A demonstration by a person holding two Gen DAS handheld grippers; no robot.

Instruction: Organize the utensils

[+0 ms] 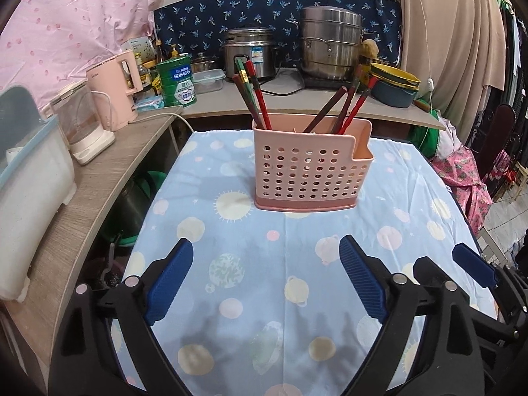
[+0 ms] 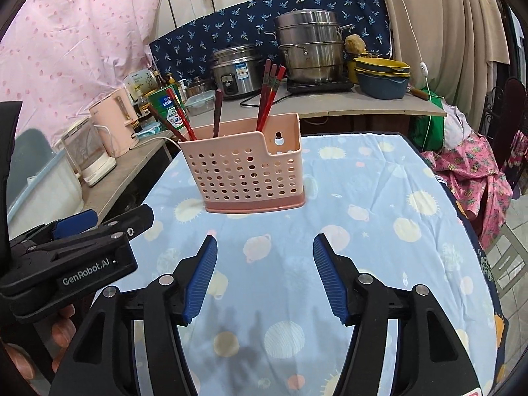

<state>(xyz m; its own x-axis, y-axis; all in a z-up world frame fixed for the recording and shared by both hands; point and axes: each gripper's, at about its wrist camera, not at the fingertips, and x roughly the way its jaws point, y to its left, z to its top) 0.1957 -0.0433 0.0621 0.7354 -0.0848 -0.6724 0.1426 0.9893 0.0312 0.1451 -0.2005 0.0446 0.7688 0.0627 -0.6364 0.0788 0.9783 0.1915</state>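
A pink holder [image 1: 305, 168] full of round holes stands upright on the counter [image 1: 231, 231], which is covered by a light blue cloth printed with planets and suns. In the left wrist view it sits at about 12 o'clock from the left tongs [image 1: 265, 280], well apart from them. Red and dark chopsticks [image 1: 255, 95] lean out of its top in two bunches, one toward 11 o'clock and one toward 1 o'clock. The lower end compartment, at the holder's 3 o'clock side, shows no chopsticks.

The left tongs are spread wide with nothing between their blue pads [image 1: 171, 280], hanging above the cloth. The right tongs [image 2: 265, 279] are likewise spread wide and hold nothing; the holder [image 2: 246, 171] is at their 12 o'clock, slightly toward 11, with chopsticks [image 2: 270, 95] rising from it.

In the right wrist view the left tongs [image 2: 76, 241] appear at 9 o'clock. Behind the counter, a shelf [image 1: 313, 99] carries a steel steamer pot [image 1: 330, 46], a rice cooker [image 1: 249, 52] and a pink kettle [image 1: 115, 85].
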